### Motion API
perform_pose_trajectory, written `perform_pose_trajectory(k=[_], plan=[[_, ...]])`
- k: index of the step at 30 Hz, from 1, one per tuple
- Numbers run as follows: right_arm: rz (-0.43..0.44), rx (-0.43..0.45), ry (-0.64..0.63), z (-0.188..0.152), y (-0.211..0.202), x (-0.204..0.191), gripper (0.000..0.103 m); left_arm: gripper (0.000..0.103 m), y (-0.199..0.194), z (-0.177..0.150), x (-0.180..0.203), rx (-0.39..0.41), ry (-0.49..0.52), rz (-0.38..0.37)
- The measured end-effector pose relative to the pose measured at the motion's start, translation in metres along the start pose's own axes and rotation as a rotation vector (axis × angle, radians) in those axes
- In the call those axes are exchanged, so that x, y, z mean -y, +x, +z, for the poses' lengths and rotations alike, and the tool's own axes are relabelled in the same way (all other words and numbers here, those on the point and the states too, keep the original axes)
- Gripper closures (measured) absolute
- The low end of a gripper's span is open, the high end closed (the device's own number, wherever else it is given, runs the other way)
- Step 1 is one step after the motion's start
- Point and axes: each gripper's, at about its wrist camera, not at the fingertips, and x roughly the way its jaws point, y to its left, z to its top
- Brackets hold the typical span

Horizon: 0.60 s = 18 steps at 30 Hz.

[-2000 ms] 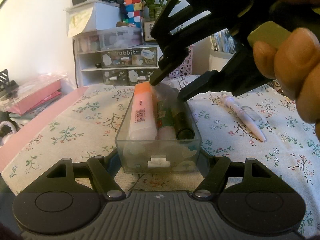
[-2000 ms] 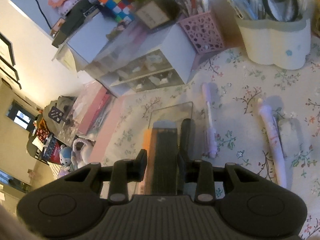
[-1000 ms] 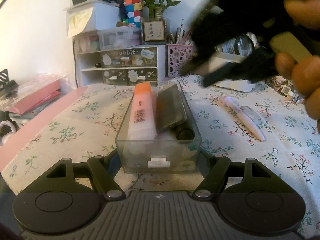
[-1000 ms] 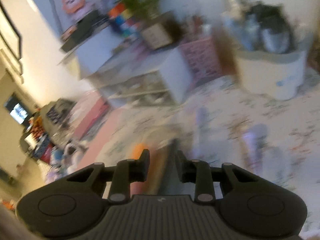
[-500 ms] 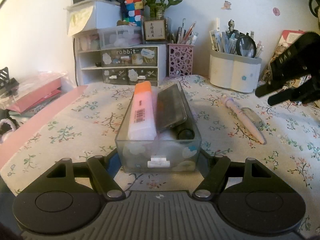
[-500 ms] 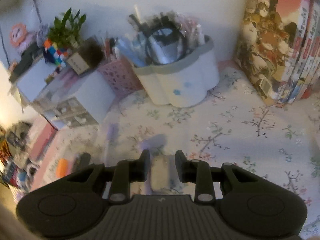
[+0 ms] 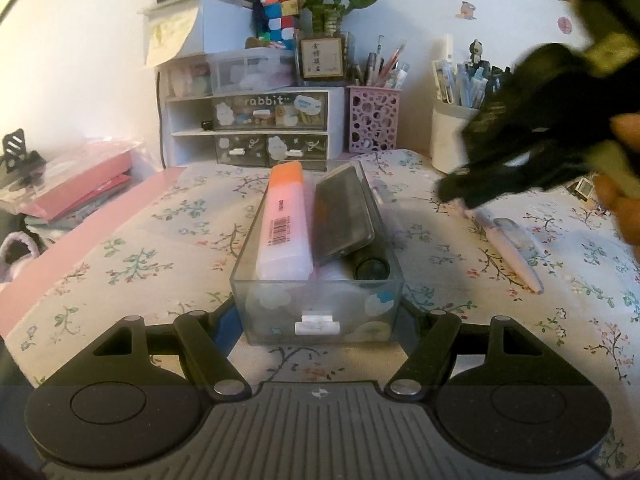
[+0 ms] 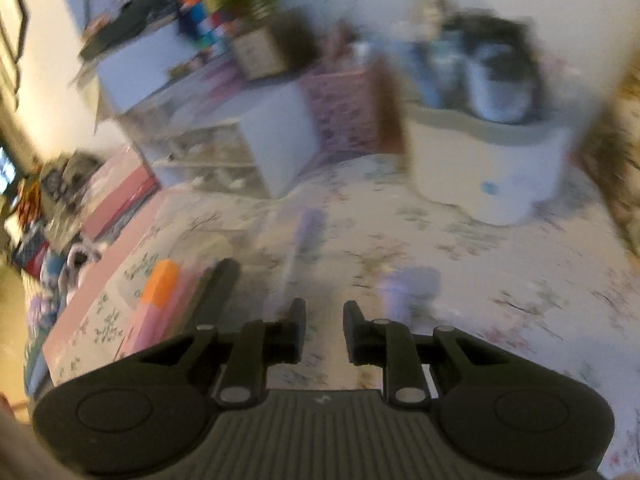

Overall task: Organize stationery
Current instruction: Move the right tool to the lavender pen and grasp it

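The left gripper [image 7: 318, 320] is clamped on the near end of a clear tray [image 7: 316, 316], one finger at each side wall. Inside the tray an orange marker [image 7: 285, 222] and a dark case [image 7: 344, 212] are laid lengthwise, with a dark tube [image 7: 372, 266] under the case.

The right gripper [image 8: 324, 330] is seen with nothing between its fingers; the jaws are closing, a gap left between them. Just ahead of them on the flowered tablecloth [image 8: 500, 280] two pale pens are found. A thin lilac pen [image 8: 298, 244] lies slightly left of the fingers, its long axis running away toward the far edge. A thicker pen [image 8: 408, 292] lies slightly right. The right wrist view is smeared by motion, so which pen is aimed at cannot be told.

In the left wrist view the right gripper is seen above the upper end of a pale pen [image 7: 512, 252], which slants toward the near right corner. The right hand is clearly nearer to both pens.

The second pen is hidden in the left wrist view. A white pen holder [image 8: 488, 168] stands by the far edge.
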Motion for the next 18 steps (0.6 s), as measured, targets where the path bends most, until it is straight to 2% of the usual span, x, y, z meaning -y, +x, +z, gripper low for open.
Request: perform_pose_trajectory(k=[7,9,15,18], plan=[[0.045,-0.088,-0.005,0.028,0.049,-0.017,0.079,0.031,0.001,0.0,-0.001,0.006,0.008,-0.006],[0.029,-0.121,-0.01,0.03,0.062,-0.019,0.079,0.031,0.001,-0.001,-0.001,0.008,0.01,-0.006],[0.028,-0.125,-0.017,0.031,0.066,-0.025,0.085,0.031,0.002,0.0,0.0,0.01,0.015,-0.006],[0.049,-0.119,0.082,0.026,0.061,-0.013,0.086,0.031,0.002,-0.001,0.001,0.013,0.016,-0.005]])
